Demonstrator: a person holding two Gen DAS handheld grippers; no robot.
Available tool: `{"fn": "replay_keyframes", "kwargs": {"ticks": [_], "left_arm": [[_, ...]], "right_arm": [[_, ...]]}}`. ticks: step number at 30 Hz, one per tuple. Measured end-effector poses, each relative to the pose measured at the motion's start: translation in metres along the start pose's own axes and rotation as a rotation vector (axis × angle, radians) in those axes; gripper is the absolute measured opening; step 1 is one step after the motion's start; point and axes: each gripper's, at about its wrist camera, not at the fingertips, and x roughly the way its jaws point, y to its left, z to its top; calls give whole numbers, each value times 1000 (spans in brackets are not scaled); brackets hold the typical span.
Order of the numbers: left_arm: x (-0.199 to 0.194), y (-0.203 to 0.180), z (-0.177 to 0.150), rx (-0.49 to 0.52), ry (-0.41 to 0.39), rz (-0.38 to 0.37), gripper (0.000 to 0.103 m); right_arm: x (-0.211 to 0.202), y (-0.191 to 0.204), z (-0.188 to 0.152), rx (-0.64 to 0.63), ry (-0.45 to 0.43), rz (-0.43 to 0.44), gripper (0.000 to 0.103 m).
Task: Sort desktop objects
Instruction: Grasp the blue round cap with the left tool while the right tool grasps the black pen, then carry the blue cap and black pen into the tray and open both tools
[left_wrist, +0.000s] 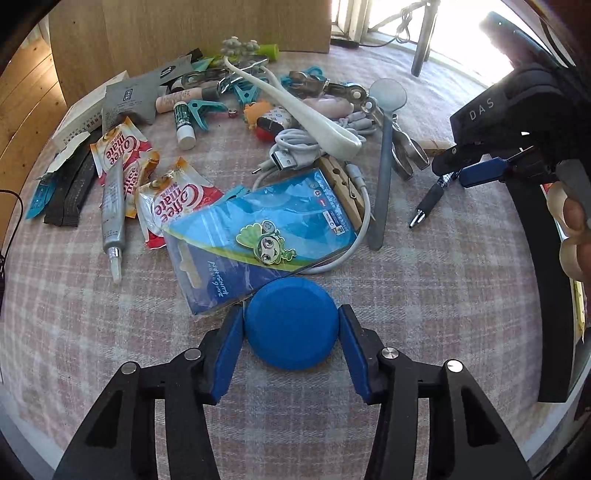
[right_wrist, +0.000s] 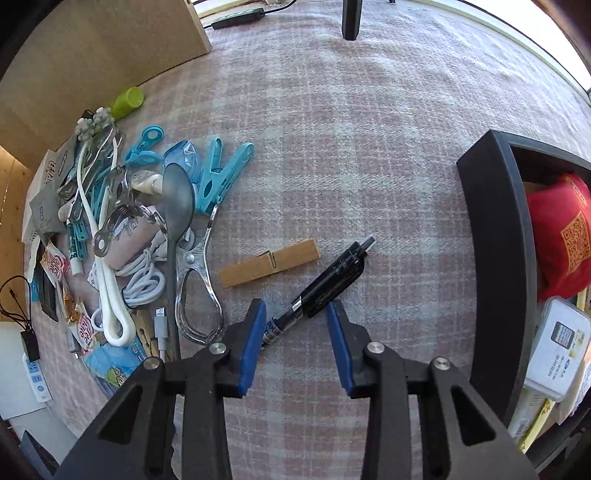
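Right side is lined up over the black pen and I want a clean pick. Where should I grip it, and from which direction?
Grip the black pen on its thick barrel, coming straight down from above. It lies flat and diagonal on the cloth, clear of the wooden clothespin, so the right hand-held gripper pads should close across its narrow width. Its jaws already straddle it, not visibly pressing.

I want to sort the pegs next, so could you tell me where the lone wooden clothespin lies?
In the right wrist view, the wooden clothespin lies flat on the checked cloth, between the metal scissors and the black pen.

Black bin (right_wrist: 495, 236) cut off at right, pen (right_wrist: 325, 288) tip behind tool finger
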Motion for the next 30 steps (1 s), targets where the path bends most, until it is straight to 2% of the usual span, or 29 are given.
{"fn": "replay_keyframes", "kwargs": {"ticks": [4,8,14,17,22,30], "left_arm": [[-2,7,-1,6,-5,-16,48],[-5,12,-6,5,-4,-32,48],[-19,14,-11,4,4,-62,48],[-27,0,-18,20,-9,-60,48],[-41,-31,-12,59,-19,-87,48],[-59,-130,13,213,-53,-189,48]], "right_arm": [[-1,8,-11,-88,21,10,17],[-2,9,-28,-164,30,11,15],[-14,-13,-48,-129,42,97,12],[-28,-24,-57,-128,25,128,11],[-52,-48,-64,-122,-5,150,11],[-94,-115,-69,-69,-69,156,11]]}}
